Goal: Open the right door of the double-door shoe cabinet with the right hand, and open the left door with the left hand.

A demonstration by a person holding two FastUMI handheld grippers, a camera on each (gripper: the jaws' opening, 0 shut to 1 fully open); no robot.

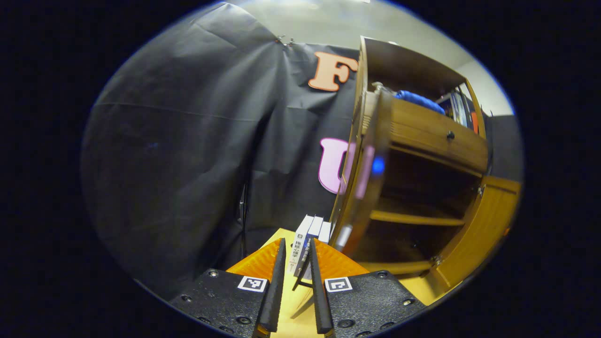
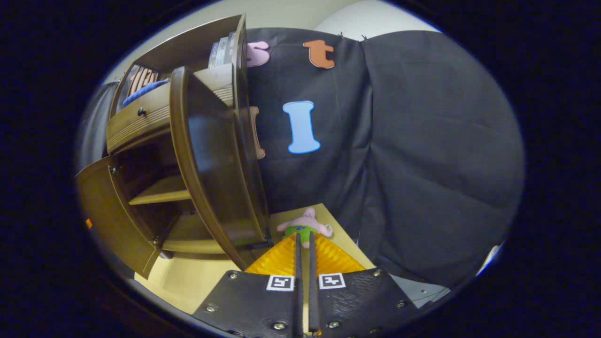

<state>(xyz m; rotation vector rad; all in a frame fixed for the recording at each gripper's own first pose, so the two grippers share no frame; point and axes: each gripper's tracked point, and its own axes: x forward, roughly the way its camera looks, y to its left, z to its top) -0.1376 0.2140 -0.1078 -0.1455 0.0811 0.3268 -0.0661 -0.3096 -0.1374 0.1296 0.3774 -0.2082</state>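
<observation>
While both doors stand open, white boxes (image 1: 310, 234) face barely parted empty left fingers (image 1: 274, 286), plush toy (image 2: 305, 225) nearly closed right.

Both grippers have textured black screw-studded bodies, square black-and-white markers, ribbed orange pads and slim black fingers (image 1: 273, 286).

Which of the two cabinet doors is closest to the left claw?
The left door, swung out edge-on just right of the left claw; the right door stands open farther off, across the cabinet.
</observation>
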